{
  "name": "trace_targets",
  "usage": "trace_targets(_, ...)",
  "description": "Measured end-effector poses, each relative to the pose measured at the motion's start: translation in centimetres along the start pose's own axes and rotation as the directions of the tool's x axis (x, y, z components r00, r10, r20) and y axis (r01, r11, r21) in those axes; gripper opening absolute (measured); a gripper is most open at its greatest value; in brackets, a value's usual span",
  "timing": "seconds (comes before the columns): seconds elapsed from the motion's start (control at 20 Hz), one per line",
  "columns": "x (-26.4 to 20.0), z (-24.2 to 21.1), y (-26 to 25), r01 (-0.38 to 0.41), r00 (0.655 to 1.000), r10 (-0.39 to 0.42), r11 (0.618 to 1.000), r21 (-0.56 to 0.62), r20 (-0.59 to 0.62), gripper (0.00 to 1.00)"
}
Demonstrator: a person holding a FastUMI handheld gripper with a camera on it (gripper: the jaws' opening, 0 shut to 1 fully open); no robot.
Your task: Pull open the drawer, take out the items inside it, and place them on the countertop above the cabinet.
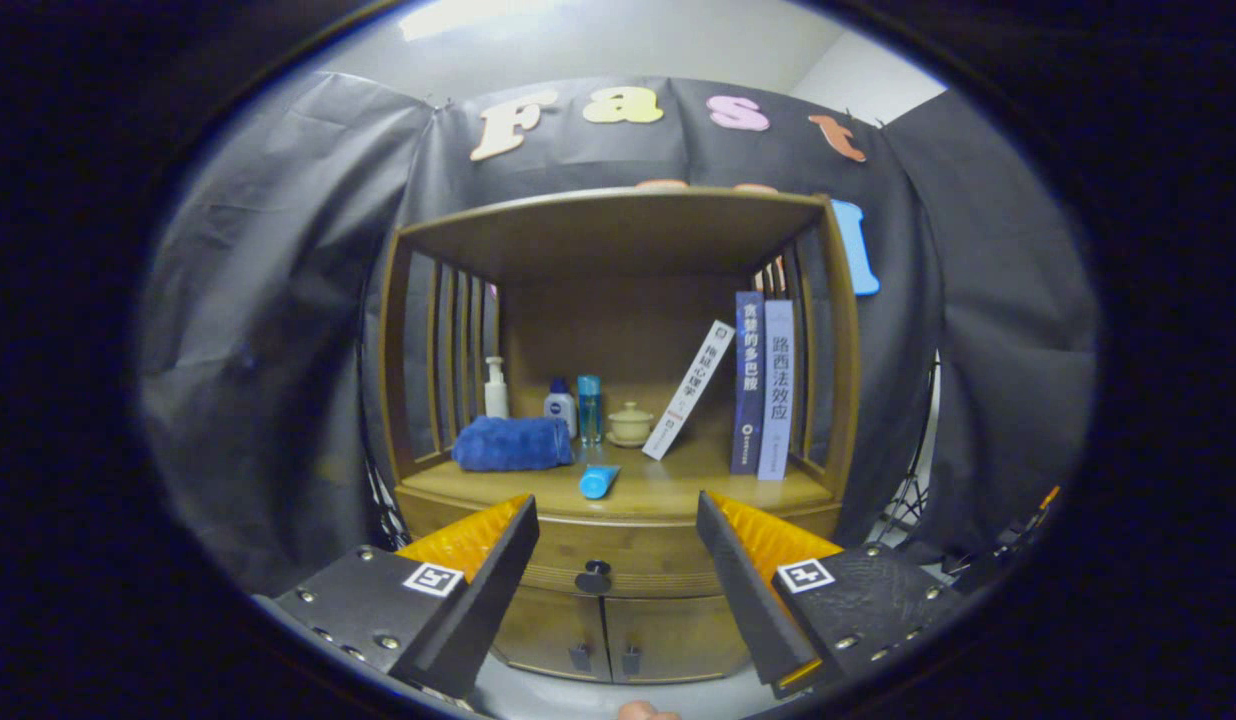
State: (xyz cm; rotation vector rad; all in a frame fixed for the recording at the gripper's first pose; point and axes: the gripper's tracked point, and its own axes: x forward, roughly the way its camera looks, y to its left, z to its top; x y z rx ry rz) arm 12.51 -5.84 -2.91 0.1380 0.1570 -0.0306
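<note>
Cabinet (618, 560) layout
On the worktop (668, 492): towel (512, 443) left, bottles (574, 405) behind it, books (763, 385) right; drawer knob (593, 578) below, ahead of the gripper (618, 540).

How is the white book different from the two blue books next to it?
The white book leans over, its top tilted toward the blue books, while the blue books stand straight up. The white book has a white spine; theirs are dark blue and paler blue. The blue books look taller than the white book. All three sit on the countertop, beyond the gripper, whose jaws are open and holding nothing.
</note>
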Motion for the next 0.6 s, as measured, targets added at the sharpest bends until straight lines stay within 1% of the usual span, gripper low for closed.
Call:
trace_targets(0.1,-2.3,1.7,-1.2,-0.008,1.000,0.008,1.000,0.015,0.024,0.98)
trace_targets(0.25,-4.8,3.8,-3.8,0.009,0.998,-0.010,1.000,0.017,0.060,0.98)
trace_targets(0.4,-6.2,5.1,-6.5,0.037,0.995,-0.040,0.999,0.035,0.088,0.98)
trace_targets(0.6,-7.5,6.1,-10.6,0.097,0.987,-0.101,0.995,0.037,0.121,0.98)
